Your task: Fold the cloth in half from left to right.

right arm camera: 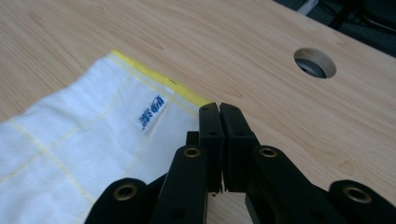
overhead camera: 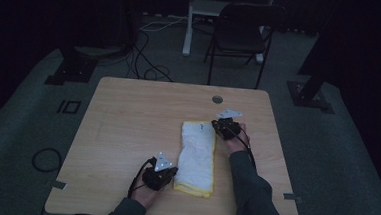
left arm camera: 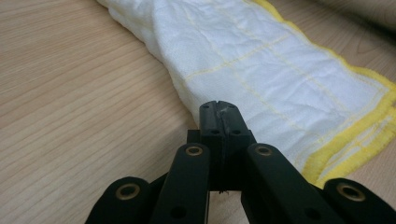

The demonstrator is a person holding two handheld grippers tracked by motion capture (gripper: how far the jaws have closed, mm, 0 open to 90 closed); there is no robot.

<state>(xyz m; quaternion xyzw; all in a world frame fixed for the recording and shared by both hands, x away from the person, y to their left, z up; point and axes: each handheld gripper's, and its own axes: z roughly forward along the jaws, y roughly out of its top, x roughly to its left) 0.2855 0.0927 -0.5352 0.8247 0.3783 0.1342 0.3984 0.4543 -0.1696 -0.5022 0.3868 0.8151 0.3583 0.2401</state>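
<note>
Folded towel (overhead camera: 196, 157) on counter (overhead camera: 127, 128); left tool (left arm camera: 219, 111) and right tool (right arm camera: 219, 114) both closed together, empty, at towel's edges.

Dim room, grey carpet floor (overhead camera: 22, 122), black chair (overhead camera: 243, 33) beyond the wooden table (overhead camera: 128, 113), loose cables (overhead camera: 146, 59)

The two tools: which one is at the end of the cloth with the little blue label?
The right tool, at the far end of the folded cloth, beside the blue label. The left tool sits at the near end.
</note>
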